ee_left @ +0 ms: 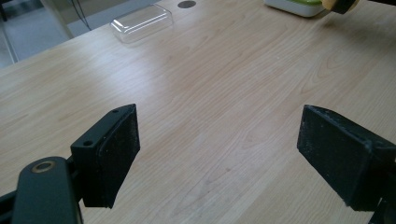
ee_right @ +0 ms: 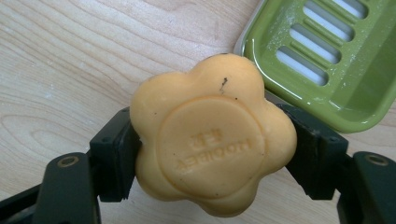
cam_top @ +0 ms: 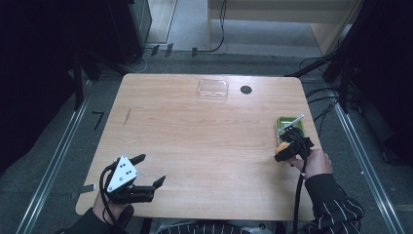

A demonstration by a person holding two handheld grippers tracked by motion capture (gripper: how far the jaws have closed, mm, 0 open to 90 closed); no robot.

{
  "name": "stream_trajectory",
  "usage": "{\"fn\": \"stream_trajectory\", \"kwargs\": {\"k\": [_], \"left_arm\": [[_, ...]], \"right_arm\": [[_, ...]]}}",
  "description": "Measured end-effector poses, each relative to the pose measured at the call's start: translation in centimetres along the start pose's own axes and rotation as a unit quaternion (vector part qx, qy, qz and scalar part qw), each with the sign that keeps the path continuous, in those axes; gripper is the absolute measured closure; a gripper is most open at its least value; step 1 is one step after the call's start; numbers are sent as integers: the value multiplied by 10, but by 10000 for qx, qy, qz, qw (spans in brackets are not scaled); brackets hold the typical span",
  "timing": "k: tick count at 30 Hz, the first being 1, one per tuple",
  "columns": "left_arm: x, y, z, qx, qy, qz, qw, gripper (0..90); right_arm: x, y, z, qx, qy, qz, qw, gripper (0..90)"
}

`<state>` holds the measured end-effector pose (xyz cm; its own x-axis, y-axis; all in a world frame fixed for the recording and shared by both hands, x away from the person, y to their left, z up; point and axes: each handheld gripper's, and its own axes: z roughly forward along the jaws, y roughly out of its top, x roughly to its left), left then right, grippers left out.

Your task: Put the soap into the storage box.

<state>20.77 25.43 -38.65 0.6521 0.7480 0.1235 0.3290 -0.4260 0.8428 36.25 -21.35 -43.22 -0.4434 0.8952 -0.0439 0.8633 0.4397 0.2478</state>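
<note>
One flower-shaped orange soap bar [ee_right: 212, 135] is clamped between the jaws of the right hand-held gripper [ee_right: 212, 154], just beside the near end of the green slotted soap dish [ee_right: 327, 60] at the counter's [cam_top: 195, 141] right edge. The bar is judged stiff, light and slippery; the scalloped flanks between lobes offer the surest hold. The left hand-held gripper [ee_left: 219, 154] is held spread apart, empty, above the counter.
</note>
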Motion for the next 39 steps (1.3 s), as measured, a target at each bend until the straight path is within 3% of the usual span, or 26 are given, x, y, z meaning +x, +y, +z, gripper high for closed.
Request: {"fn": "stream_trajectory", "kwargs": {"k": [20,39], "left_arm": [[0,0,0,23,-12,-2,10000,136],[0,0,0,11,-28,-5,10000,136]], "right_arm": [[-11,6,-8,-253,-72,162,9995,279],[-31,17,-12,-528,-204,416,9975,279]]}}
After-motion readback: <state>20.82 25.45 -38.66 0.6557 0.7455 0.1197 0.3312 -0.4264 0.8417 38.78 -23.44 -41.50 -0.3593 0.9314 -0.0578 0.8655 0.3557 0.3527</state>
